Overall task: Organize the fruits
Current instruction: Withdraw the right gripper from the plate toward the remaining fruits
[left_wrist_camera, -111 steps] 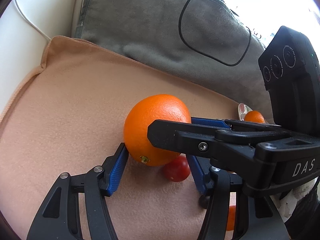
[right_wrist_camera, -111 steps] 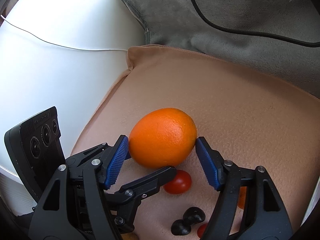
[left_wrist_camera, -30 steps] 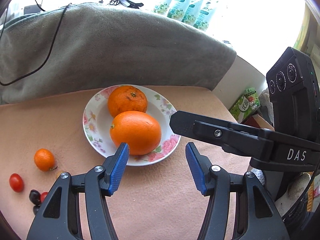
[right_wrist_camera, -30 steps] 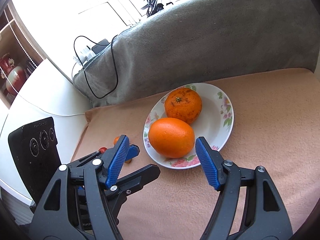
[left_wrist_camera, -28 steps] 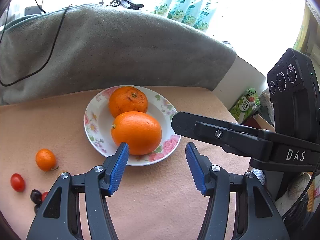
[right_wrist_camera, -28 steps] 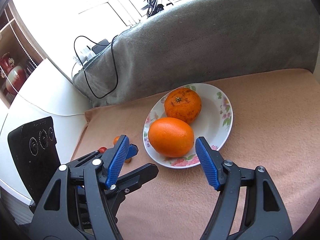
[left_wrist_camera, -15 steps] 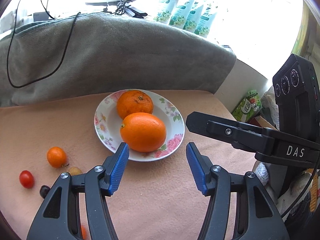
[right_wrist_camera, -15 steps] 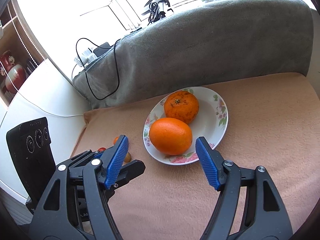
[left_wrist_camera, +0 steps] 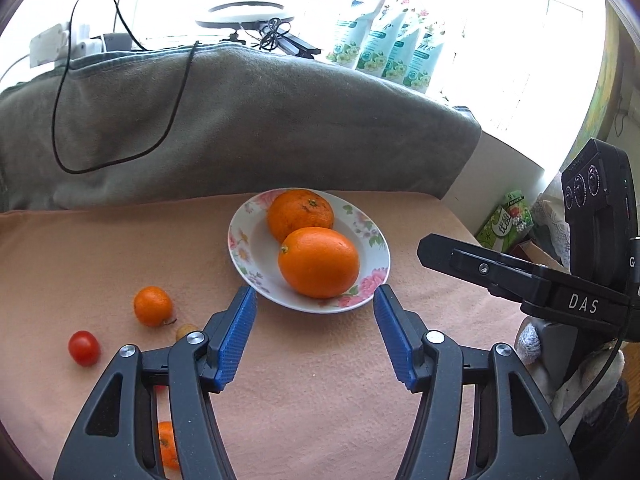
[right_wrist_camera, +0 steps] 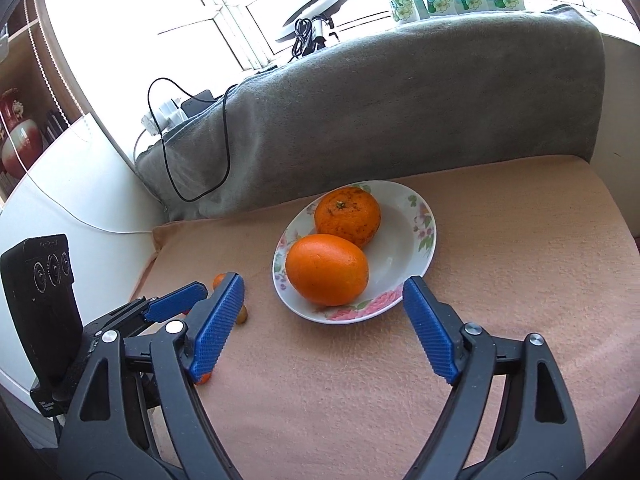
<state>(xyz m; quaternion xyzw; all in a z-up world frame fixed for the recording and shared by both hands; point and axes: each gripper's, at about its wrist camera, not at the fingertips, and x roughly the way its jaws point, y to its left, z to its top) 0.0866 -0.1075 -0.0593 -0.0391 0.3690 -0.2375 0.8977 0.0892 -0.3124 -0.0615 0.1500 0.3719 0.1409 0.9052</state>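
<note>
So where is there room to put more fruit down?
The plate has bare room on its right side, beside the two oranges. The peach blanket right of the plate is free too. Left of the plate is crowded: small orange, cherry tomato.

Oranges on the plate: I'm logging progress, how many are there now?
2: smooth orange at the floral plate's front; speckled orange touching behind it. None seems hidden.

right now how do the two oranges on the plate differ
The front orange has smooth, bright, even skin; the rear orange looks duller, with dark speckles. The front orange is oval and lies on its side, stem end facing left; the rear orange is rounder and flatter, stem end up. The front orange looks a little bigger, though it is also nearer. Both rest on the floral plate, touching.
</note>
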